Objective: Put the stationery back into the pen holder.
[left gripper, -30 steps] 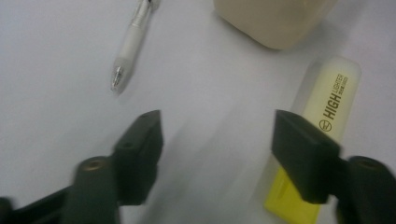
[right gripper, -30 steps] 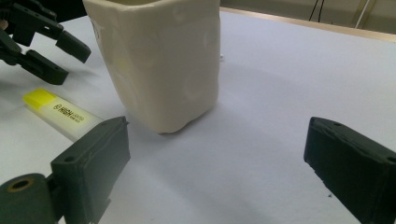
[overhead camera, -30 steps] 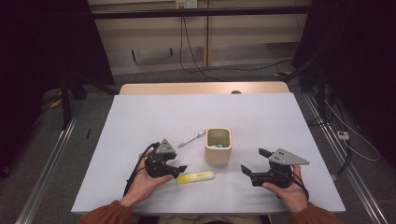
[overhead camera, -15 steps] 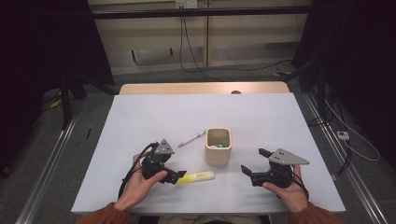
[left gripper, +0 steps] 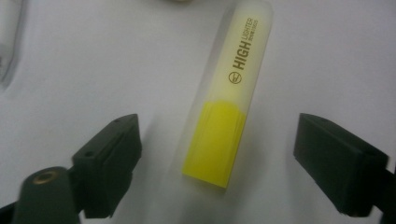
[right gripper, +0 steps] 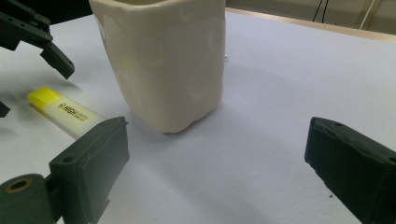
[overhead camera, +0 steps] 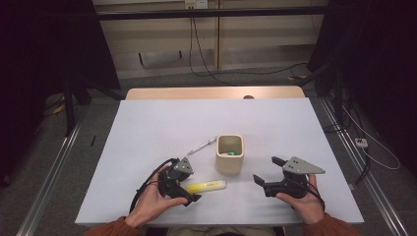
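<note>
At the table's [overhead camera: 147,123] near edge, the left gripper [overhead camera: 189,189] stands with jaws released, having just been closing slightly, the yellow highlighter's [overhead camera: 206,186] end between them, untouched. At its three o'clock, the right gripper [overhead camera: 265,172] is released, holding nothing. Beyond the highlighter, at one o'clock, stands the cream cup [overhead camera: 230,155]; a pen [overhead camera: 201,146] lies at the cup's ten o'clock.

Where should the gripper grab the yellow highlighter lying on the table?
Best across the highlighter's yellow body, coming straight down from above. It lies flat on the table, long and narrow, and the left gripper already has an open jaw on each long side.
</note>
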The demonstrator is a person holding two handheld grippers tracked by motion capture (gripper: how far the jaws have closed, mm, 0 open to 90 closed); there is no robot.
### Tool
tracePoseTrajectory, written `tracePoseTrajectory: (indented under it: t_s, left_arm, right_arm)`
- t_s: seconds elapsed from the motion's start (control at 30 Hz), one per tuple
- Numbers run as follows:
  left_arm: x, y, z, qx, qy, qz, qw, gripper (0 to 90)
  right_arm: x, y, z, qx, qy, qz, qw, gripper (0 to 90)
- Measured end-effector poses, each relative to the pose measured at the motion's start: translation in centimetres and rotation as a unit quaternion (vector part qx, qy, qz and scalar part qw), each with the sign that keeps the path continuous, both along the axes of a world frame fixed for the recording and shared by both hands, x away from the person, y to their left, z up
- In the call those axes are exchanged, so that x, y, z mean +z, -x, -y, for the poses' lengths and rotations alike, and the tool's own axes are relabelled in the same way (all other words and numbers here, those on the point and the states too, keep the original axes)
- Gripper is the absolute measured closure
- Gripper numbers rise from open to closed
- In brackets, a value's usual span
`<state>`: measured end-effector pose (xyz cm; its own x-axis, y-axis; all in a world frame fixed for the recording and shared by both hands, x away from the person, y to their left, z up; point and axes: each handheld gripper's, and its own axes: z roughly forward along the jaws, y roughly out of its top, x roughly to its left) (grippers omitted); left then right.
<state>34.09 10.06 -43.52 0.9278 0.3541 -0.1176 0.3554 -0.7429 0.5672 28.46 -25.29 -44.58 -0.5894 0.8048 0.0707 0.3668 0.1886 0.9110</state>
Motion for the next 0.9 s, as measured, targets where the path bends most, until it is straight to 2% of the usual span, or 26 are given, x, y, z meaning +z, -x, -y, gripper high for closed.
tracePoseTrajectory:
  t_s: [0.07,0.17,0.27,0.53,0.8,0.9]
  left_arm:
    - [-0.1,0.0,0.2,-0.005,-0.005,0.004,1.0,24.1]
    - [0.0,0.0,0.4,-0.01,-0.017,0.023,0.9996,37.4]
    - [0.0,-0.2,0.5,-0.02,-0.026,0.023,0.9992,45.2]
    - [-0.1,-0.3,0.7,-0.03,-0.022,0.023,0.999,48.1]
    - [0.1,-0.6,1.1,-0.058,-0.033,0.015,0.9976,53.7]
    - [0.2,-0.5,1.2,-0.067,-0.035,0.013,0.9971,61.0]
  right_arm:
    - [0.0,0.0,0.0,-0.001,-0.001,-0.001,1.0,6.5]
    - [0.0,0.0,0.0,0.0,0.0,-0.001,1.0,6.5]
    - [0.0,0.0,0.0,-0.001,0.001,-0.002,1.0,6.6]
    - [0.0,0.0,-0.1,-0.002,0.005,-0.002,1.0,6.7]
    - [-0.1,0.0,-0.2,-0.001,0.008,-0.002,1.0,6.8]
    - [-0.1,0.0,-0.1,0.0,0.007,-0.002,1.0,6.8]
